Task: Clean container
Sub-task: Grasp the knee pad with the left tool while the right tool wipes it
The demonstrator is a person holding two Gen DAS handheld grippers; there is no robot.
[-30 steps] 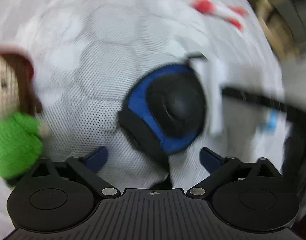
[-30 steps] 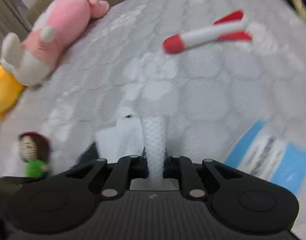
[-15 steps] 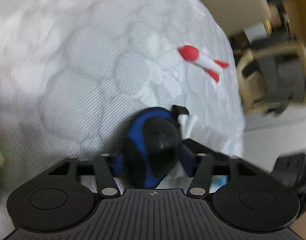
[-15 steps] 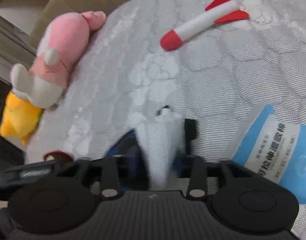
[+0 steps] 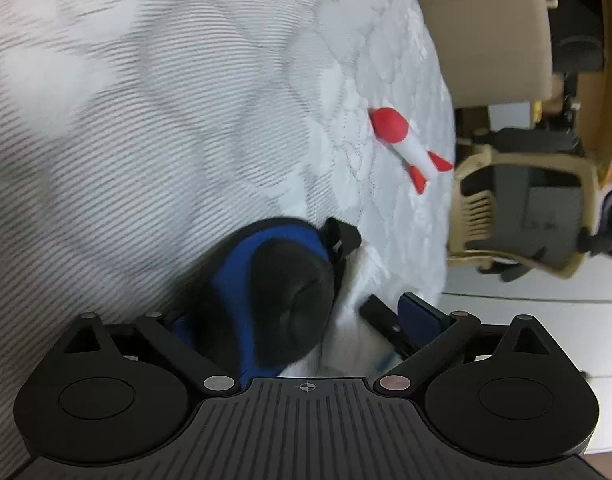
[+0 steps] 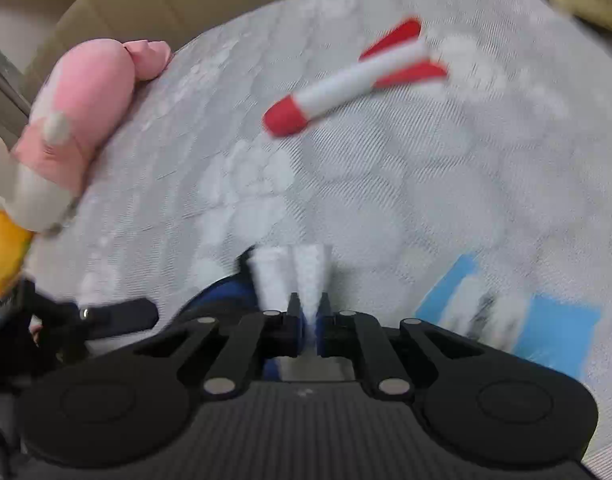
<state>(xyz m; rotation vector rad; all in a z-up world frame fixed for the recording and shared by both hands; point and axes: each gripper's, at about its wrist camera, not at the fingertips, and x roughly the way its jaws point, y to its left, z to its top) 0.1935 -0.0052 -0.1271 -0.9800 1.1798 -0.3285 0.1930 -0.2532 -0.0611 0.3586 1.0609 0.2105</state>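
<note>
My left tongs point(image 5: 302, 316) are opening wide around the blue-and-black container point(image 5: 274, 300) on the bed point(image 5: 146, 120); my right tongs point(image 6: 306, 316) pinch a white wipe point(image 6: 294, 276). I should steady the container before wiping inside.

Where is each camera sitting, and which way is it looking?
Left wrist view: sits on the left gripper, looking forward and down at the mattress; its own jaws show, opening around the blue and black container.
Right wrist view: sits on the right gripper, looking down across the mattress toward the pink plush toy; its own jaws show, shut on a white cloth.
Both views share the mattress, the container, the cloth, and the red and white toy rocket.
</note>
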